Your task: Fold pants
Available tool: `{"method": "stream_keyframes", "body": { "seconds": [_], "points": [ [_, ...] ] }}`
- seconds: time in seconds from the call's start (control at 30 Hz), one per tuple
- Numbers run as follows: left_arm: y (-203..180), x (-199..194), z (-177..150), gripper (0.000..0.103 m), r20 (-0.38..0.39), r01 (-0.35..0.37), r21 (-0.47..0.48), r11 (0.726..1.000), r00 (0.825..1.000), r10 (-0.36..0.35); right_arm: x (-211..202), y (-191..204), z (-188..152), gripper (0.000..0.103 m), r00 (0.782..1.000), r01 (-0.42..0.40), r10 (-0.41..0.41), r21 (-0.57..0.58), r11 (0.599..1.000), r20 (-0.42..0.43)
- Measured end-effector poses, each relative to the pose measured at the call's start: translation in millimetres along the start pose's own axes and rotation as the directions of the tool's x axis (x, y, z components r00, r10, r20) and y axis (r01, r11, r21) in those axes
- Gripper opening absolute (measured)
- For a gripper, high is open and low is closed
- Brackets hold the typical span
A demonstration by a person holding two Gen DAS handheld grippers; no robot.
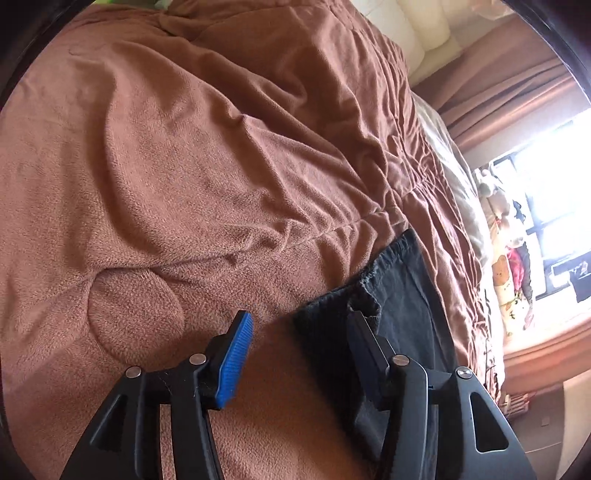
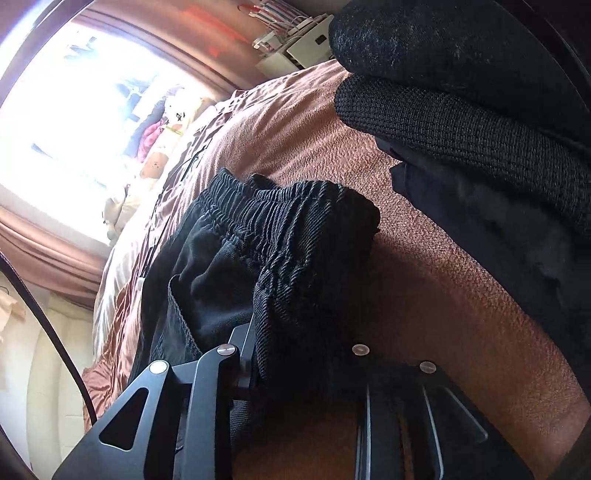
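The black pants [image 1: 402,295] lie on a brown fleece blanket [image 1: 184,166], low and to the right in the left wrist view. My left gripper [image 1: 301,321] stands open just above them. Its blue-padded finger [image 1: 236,354] is over bare blanket, and the other finger [image 1: 365,347] is at the pants' frayed edge; nothing is pinched. In the right wrist view the pants' gathered elastic waistband [image 2: 266,210] is bunched up. My right gripper [image 2: 299,343] is shut on that thick fold of cloth, which drapes over the jaws and hides the pads.
A person's dark knitted sleeve [image 2: 461,122] fills the upper right of the right wrist view. Plush toys [image 1: 509,266] sit along a bright window [image 2: 74,103] with brown curtains [image 1: 517,74]. A cream padded headboard [image 1: 413,26] is beyond the bed. A black cable [image 2: 55,332] runs at the left.
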State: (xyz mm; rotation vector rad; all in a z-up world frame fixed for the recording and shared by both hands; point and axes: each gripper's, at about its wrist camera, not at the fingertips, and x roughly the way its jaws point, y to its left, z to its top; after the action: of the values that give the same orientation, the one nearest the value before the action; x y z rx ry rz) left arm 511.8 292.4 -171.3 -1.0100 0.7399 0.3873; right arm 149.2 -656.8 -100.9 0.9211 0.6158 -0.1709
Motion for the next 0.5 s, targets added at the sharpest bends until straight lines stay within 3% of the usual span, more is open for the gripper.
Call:
{"method": "stream_keyframes", "body": {
  "seconds": [0.13, 0.33, 0.5],
  "points": [
    [-5.3, -0.6, -4.6, 0.055, 0.002, 0.03, 0.019, 0.999, 1.0, -0.03, -0.4, -1.7, 0.2, 0.023, 1.0, -0.011, 0.011, 0.009, 1.0, 0.0],
    [-2.6, -10.0, -6.0, 0.055, 0.097, 0.051, 0.007, 0.999, 0.994, -0.051, -4.2, -4.9, -3.0, 0.023, 1.0, -0.016, 0.016, 0.004, 1.0, 0.001],
    [1.0, 14.2, -7.7, 0.055, -0.017, 0.093, -0.013, 0.996, 0.995, -0.094, -1.9, -7.8, -4.5, 0.025, 1.0, -0.02, 0.02, 0.005, 1.0, 0.007]
  ]
}}
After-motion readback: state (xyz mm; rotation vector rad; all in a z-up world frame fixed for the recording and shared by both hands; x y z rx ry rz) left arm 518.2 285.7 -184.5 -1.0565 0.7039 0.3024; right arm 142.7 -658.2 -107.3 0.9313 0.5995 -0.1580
